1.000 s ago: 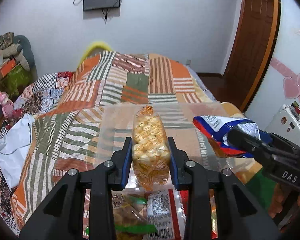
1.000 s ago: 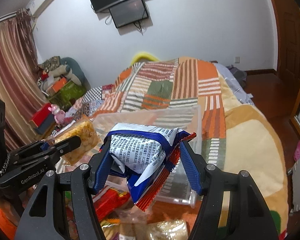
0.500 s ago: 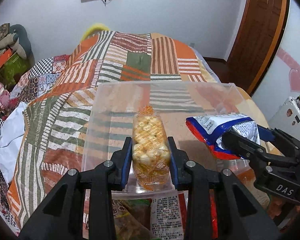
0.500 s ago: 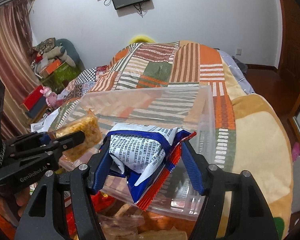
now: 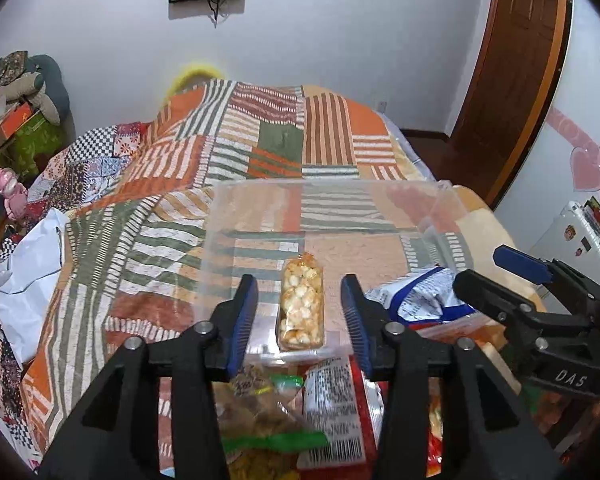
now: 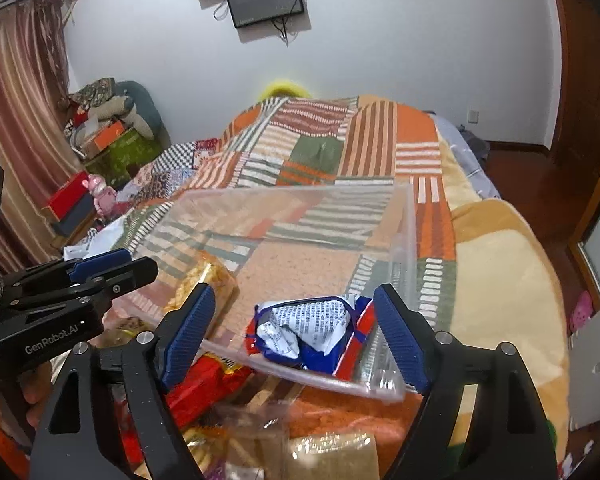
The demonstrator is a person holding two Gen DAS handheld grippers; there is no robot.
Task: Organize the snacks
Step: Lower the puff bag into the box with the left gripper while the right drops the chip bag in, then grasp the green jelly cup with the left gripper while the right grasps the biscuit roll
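A clear plastic bin (image 5: 260, 216) (image 6: 404, 240) sits on the patchwork bed. A clear pack of yellow puffed snacks (image 5: 302, 306) (image 6: 204, 284) lies inside it near the front wall. A crumpled blue, white and red snack bag (image 6: 312, 330) (image 5: 424, 296) lies in the bin's right front corner. My left gripper (image 5: 300, 316) is open, its jaws apart on either side of the yellow pack, just above it. My right gripper (image 6: 292, 336) is open, jaws wide around the blue bag, not touching it.
Several more snack packs (image 5: 296, 412) (image 6: 204, 384) lie in a heap just in front of the bin, under both grippers. The patchwork quilt (image 5: 236, 140) stretches behind the bin. A white bag (image 5: 24, 280) lies at the left. A wooden door (image 5: 508, 80) stands at the right.
Both grippers have opened. The yellow pack and the blue bag have dropped out of the jaws and now lie in the bin.
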